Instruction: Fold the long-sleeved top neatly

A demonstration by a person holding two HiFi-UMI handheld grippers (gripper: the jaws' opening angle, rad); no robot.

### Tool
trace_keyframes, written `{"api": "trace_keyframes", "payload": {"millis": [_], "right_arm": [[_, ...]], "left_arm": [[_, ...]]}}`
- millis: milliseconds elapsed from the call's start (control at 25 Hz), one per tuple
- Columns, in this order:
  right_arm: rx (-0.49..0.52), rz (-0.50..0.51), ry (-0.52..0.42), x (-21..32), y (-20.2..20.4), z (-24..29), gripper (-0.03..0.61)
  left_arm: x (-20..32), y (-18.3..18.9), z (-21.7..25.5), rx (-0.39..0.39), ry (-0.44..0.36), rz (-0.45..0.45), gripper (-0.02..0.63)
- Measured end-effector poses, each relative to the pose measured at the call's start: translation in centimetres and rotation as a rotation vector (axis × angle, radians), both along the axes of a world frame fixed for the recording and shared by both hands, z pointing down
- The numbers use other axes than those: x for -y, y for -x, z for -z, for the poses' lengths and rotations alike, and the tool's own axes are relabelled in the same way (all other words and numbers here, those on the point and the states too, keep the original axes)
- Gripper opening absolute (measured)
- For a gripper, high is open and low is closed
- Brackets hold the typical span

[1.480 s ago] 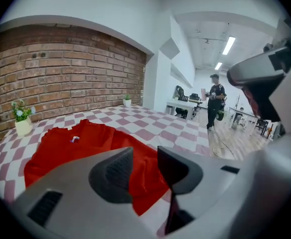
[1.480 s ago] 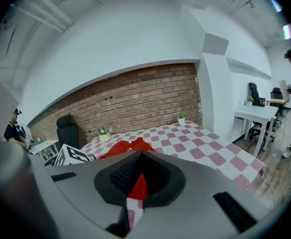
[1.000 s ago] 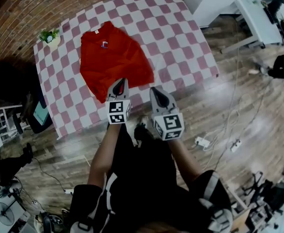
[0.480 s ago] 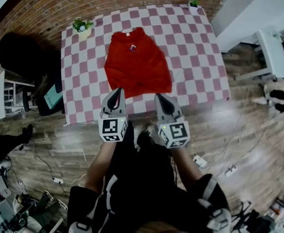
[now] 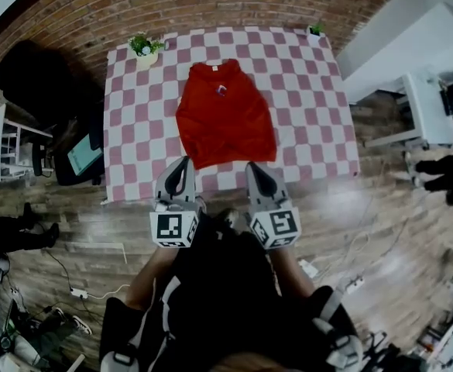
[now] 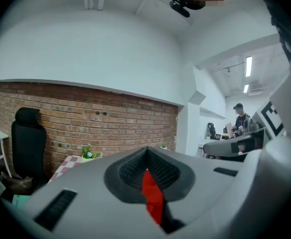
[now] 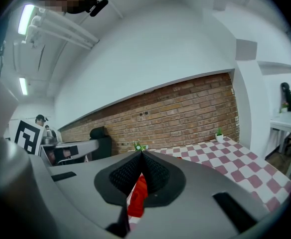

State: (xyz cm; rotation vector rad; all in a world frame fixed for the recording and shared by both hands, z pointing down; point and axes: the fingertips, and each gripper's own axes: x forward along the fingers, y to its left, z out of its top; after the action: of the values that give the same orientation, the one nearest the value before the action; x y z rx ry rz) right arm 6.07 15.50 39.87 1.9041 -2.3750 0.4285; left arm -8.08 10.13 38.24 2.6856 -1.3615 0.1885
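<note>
the red long-sleeved fabric top [image 5: 224,122] seems sleeve-folded on the pink-checked table [image 5: 311,130]; the left hand-held gripper [image 5: 183,163] and right hand-held gripper [image 5: 254,168] are held shut, empty, off its near edge; the hem likely needs gripping next.

Beyond the left gripper [image 6: 146,152], whose jaws are closed, the red top [image 6: 152,203] shows only as a sliver — the gripper's own body covers the rest. The right gripper [image 7: 141,154] hides it likewise. The small mark [image 5: 221,91] near its collar is too small to read.
</note>
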Motion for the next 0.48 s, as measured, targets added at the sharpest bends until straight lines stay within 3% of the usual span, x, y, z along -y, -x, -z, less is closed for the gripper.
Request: {"api": "trace_keyframes", "payload": {"millis": [480], "right_arm": [[-0.008, -0.006, -0.034, 0.8, 2.6, 2.0, 0.008]], "left_arm": [[0.7, 2.9, 0.4, -0.024, 0.010, 0.006, 0.006]]}}
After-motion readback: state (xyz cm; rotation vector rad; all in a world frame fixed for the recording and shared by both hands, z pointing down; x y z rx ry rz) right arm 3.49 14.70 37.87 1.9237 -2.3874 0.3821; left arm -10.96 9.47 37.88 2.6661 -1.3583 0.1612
